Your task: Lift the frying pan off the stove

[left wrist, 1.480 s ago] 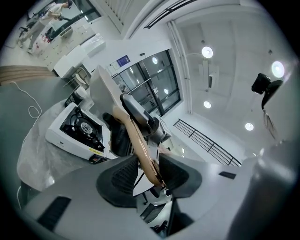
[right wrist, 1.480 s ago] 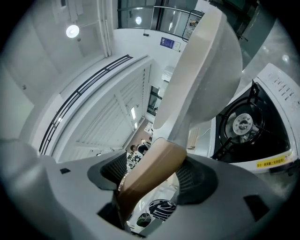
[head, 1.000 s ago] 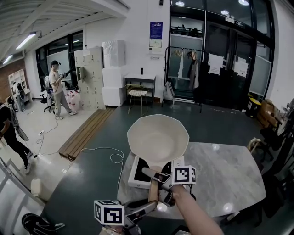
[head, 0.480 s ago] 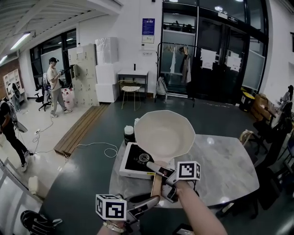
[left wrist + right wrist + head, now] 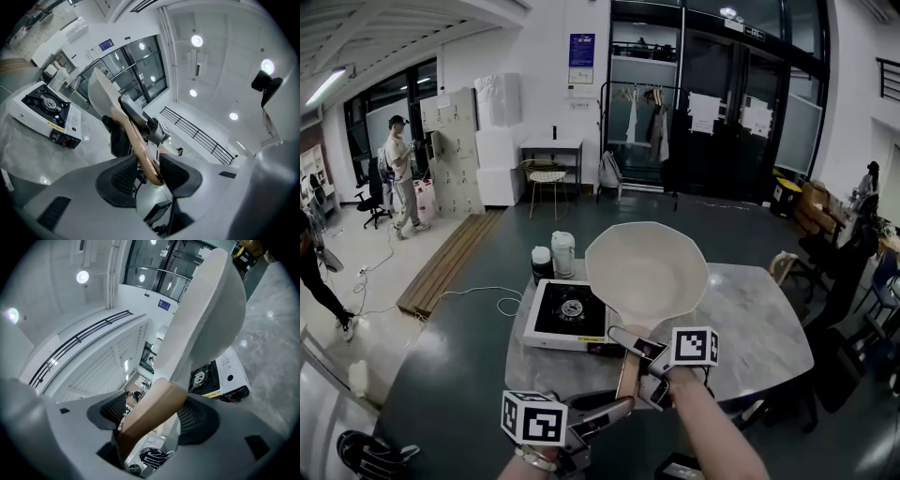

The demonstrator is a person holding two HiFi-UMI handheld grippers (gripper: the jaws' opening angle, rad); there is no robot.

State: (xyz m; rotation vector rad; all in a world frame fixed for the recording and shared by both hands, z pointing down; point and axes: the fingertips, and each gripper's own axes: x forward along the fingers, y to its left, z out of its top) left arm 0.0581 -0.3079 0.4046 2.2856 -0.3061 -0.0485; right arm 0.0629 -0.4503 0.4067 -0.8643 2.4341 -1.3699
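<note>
Covered, cropped or too small to read — around the frying pan

In the head view the frying pan (image 5: 645, 272) covers the middle of the bench (image 5: 750, 319) behind it and the far right corner of the stove (image 5: 567, 314). Its wooden handle (image 5: 625, 380) is partly covered by the jaws of the right hand-held gripper (image 5: 630, 366). The handle's end disappears among the jaws of the left hand-held gripper (image 5: 605, 417), whose body the picture's bottom edge cuts off, along with both arms. The two containers (image 5: 553, 261) at the bench's far left corner are too small to tell what they hold — the print on the stove's front is unreadable too. In the right gripper view the pan hides part of the stove.
</note>
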